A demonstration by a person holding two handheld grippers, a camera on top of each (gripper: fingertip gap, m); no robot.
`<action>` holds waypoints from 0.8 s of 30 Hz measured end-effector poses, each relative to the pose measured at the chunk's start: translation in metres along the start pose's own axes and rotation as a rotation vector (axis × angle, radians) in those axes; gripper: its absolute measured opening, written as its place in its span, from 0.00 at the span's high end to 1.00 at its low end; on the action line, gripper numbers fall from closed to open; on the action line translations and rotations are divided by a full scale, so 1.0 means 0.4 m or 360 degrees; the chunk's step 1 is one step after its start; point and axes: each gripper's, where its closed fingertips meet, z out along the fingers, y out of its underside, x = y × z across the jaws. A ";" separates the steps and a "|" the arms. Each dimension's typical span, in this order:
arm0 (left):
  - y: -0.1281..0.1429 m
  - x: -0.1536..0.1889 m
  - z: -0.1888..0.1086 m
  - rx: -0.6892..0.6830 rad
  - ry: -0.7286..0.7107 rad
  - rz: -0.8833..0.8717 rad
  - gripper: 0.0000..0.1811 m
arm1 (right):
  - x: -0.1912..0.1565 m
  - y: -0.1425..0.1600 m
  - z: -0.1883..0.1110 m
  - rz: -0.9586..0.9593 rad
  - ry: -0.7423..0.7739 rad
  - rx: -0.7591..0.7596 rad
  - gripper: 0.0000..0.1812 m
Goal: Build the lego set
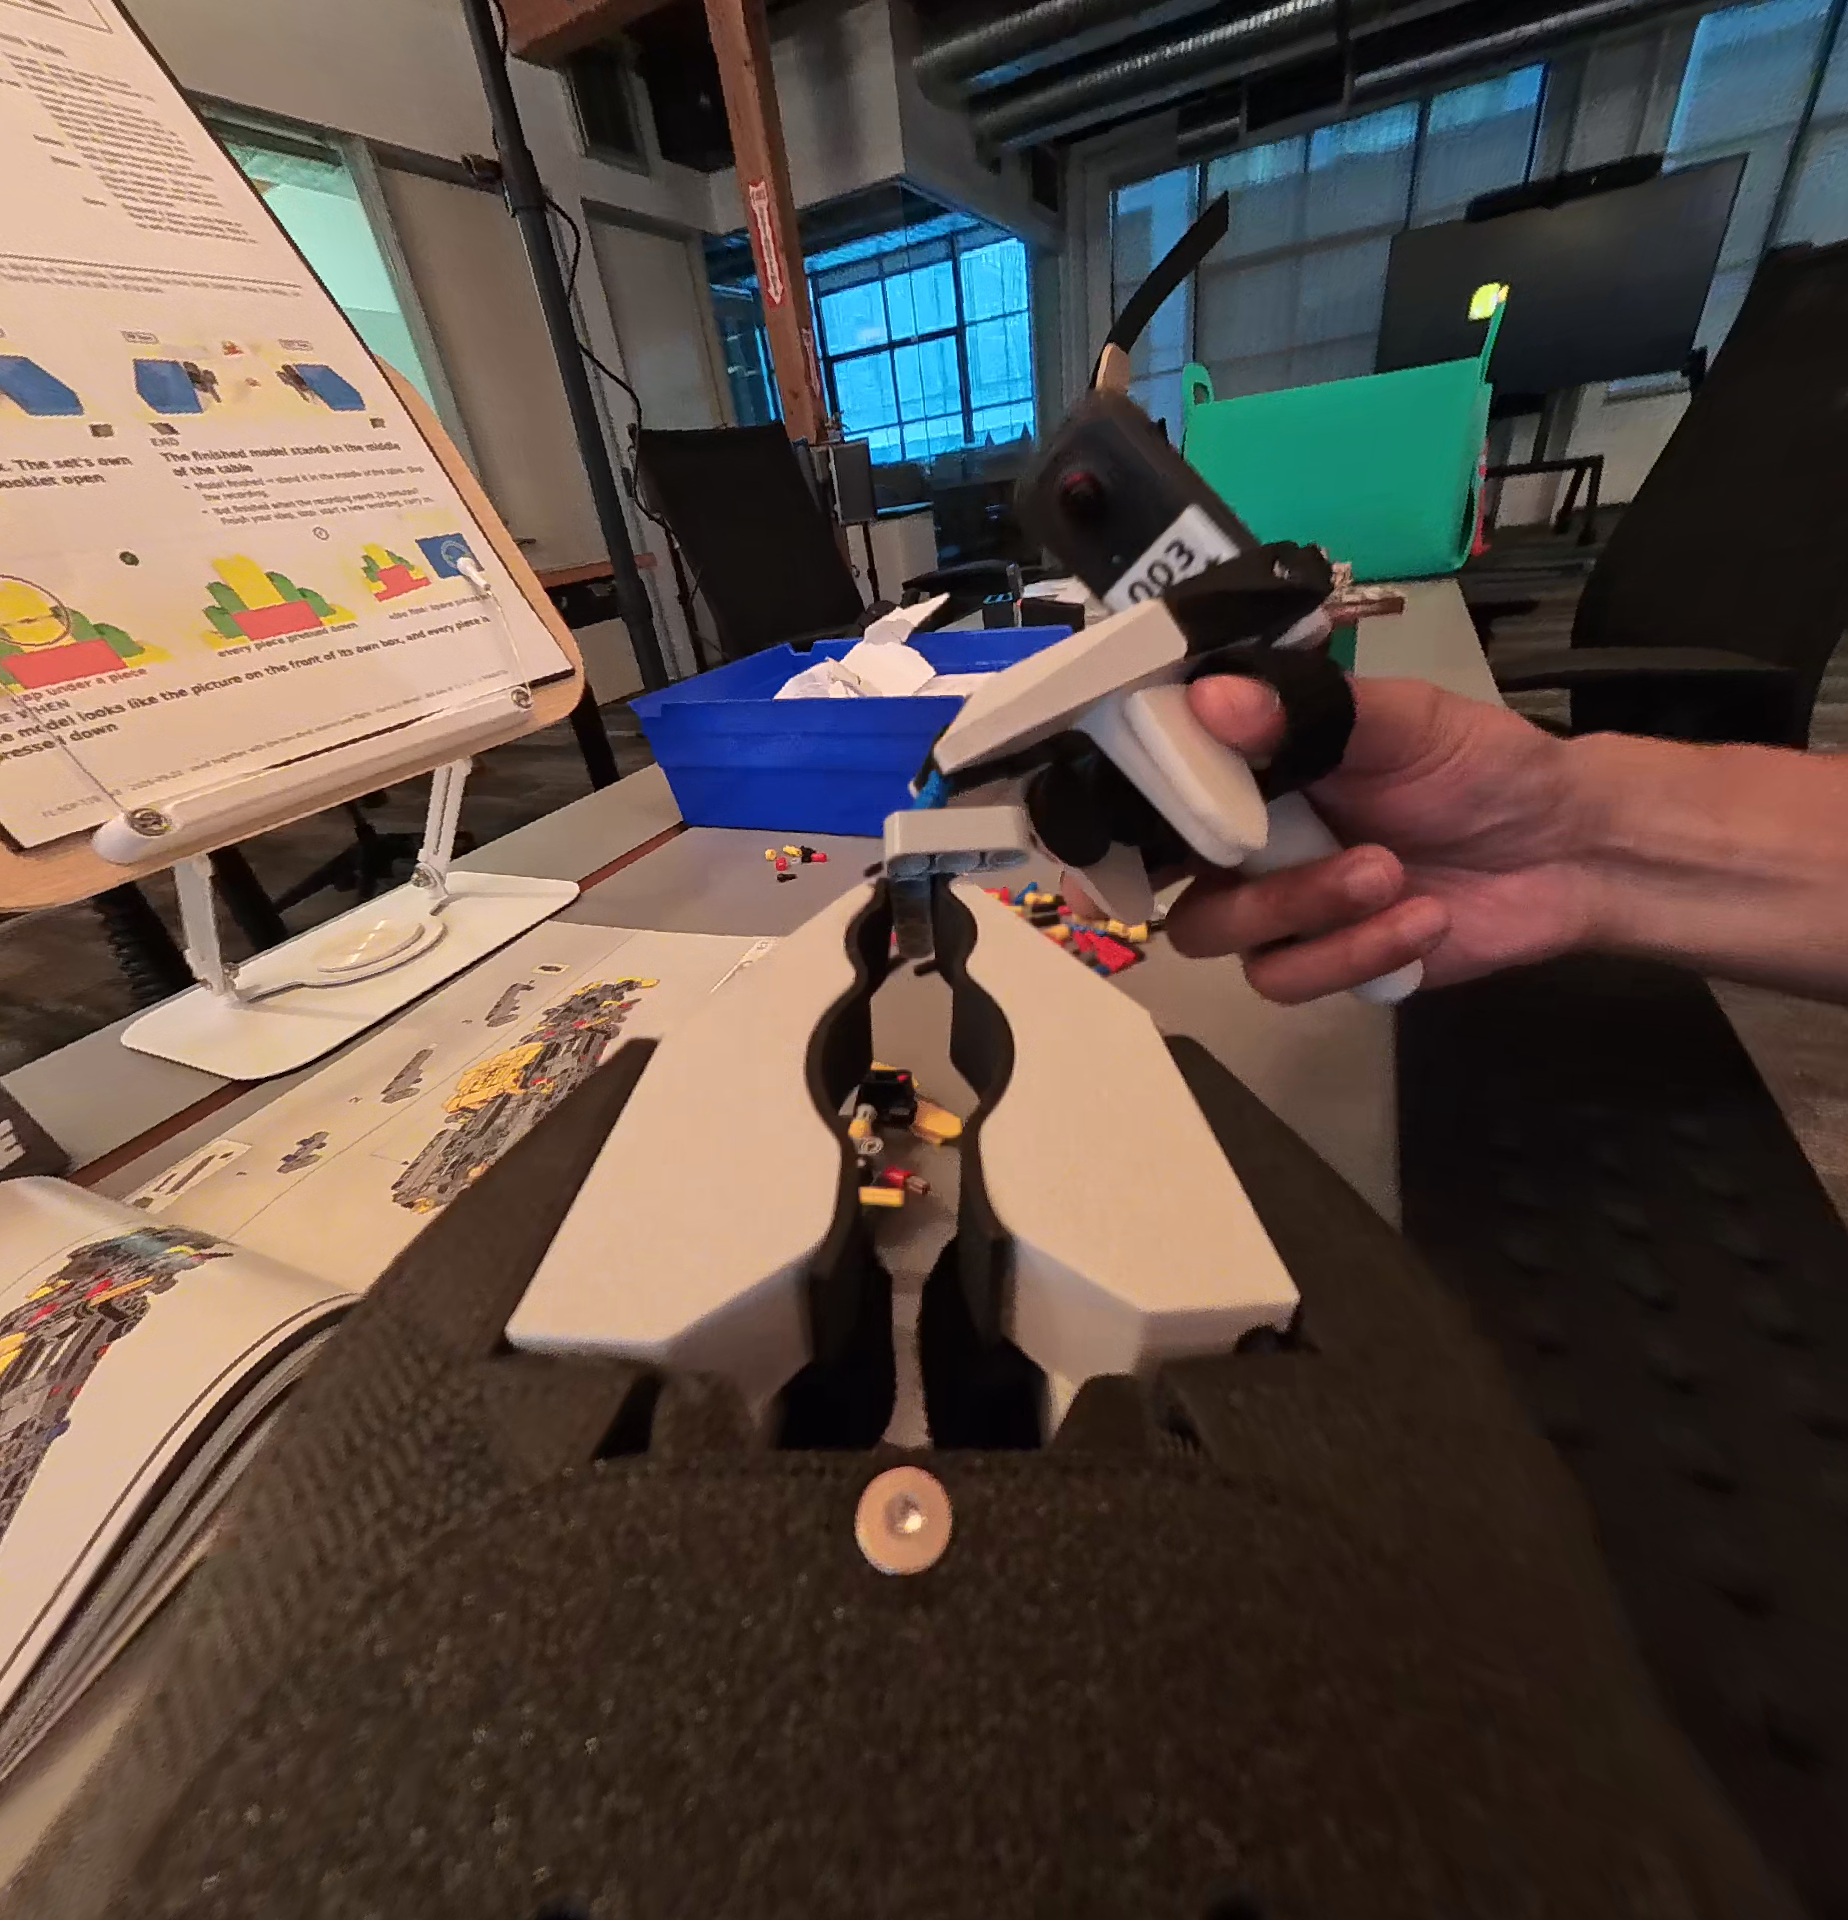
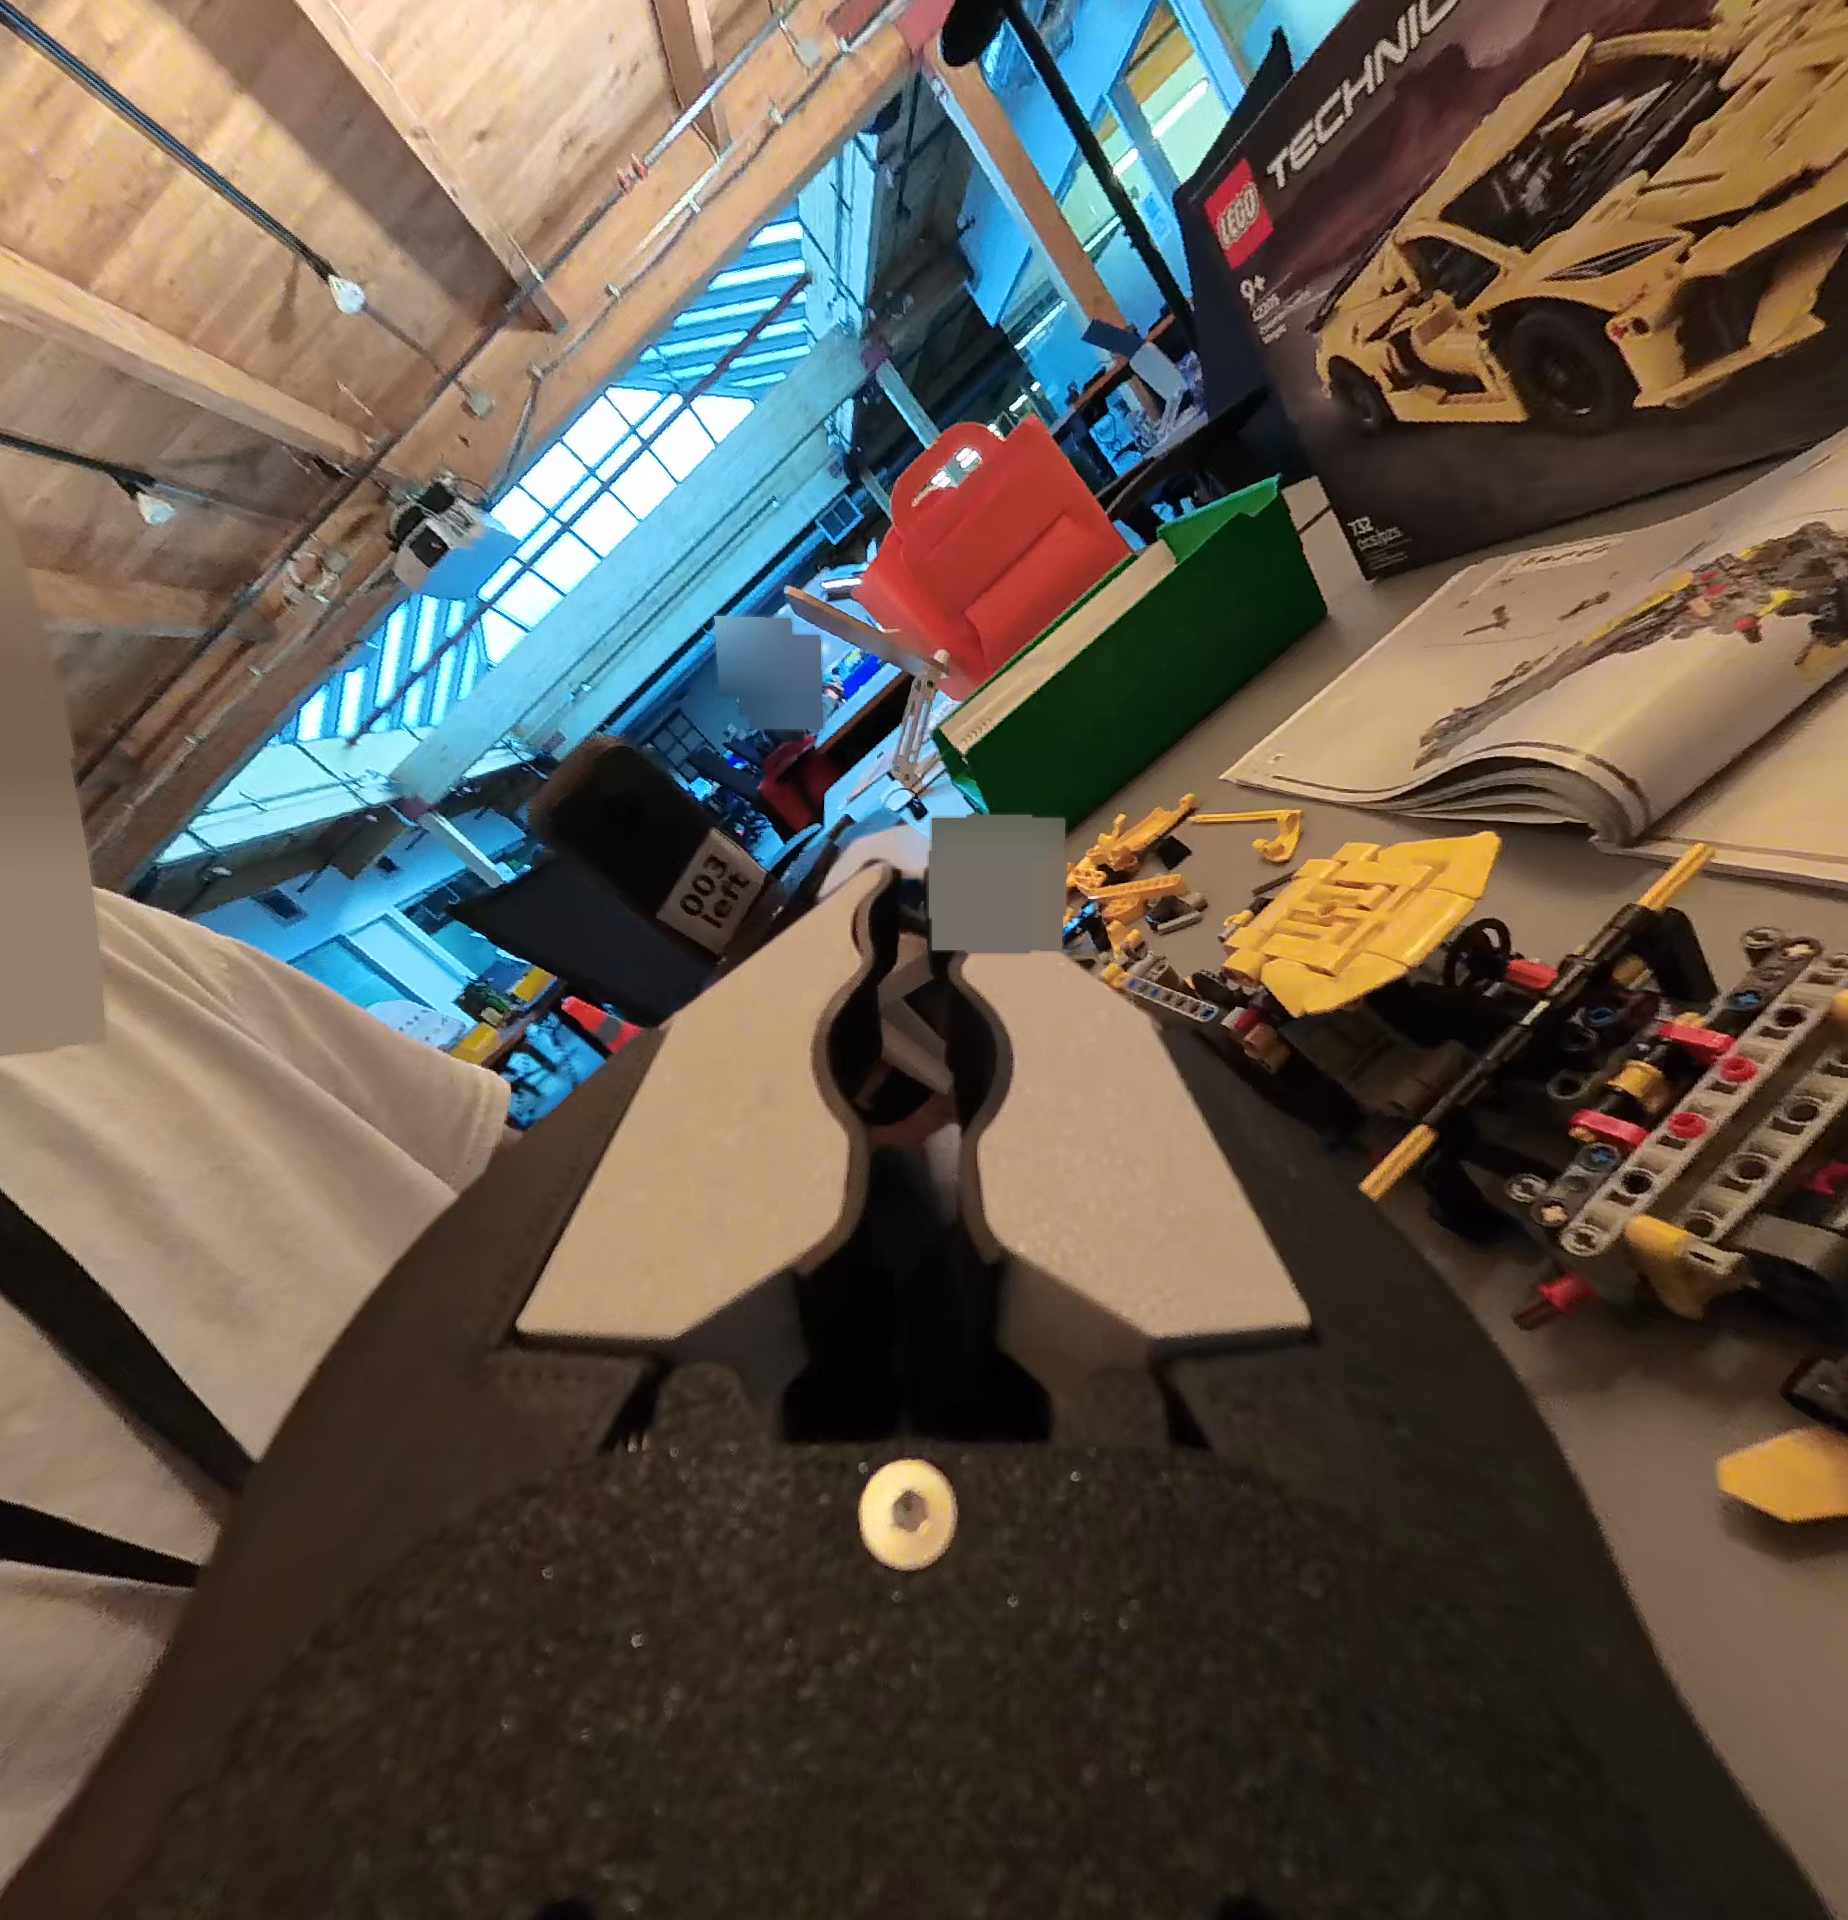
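Open loft — timber ceiling beams [image 2: 224, 312], gridded windows [image 1: 925, 348] glowing blue, wooden post [image 1: 759, 218], black office chair [image 1: 738, 535] — grey tabletop [image 2: 1522, 1507].

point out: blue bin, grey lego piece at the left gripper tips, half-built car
blue bin [image 1: 795, 764], left wrist view, front wall.
grey lego piece [image 1: 961, 836], left wrist view, its face.
half-built car [image 2: 1730, 1101], right wrist view, grey holed beam.

The left wrist view looks forward along its own grey fingers [image 1: 847, 1039], low over the grey table [image 1: 691, 883], facing a far blue plastic bin [image 1: 795, 769] and windows, with the other handheld gripper [image 1: 935, 790] close ahead. The right wrist view is rolled hard sideways and tilted up toward a wooden ceiling [image 2: 276, 208]. Both views share the open instruction booklet [image 1: 120, 1351] [image 2: 1585, 707].
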 end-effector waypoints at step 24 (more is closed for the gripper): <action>0.042 -0.016 0.009 -0.0141 -0.0066 0.0064 0.96 | 0.314 0.154 -0.409 -0.0777 0.1069 -0.1790 0.98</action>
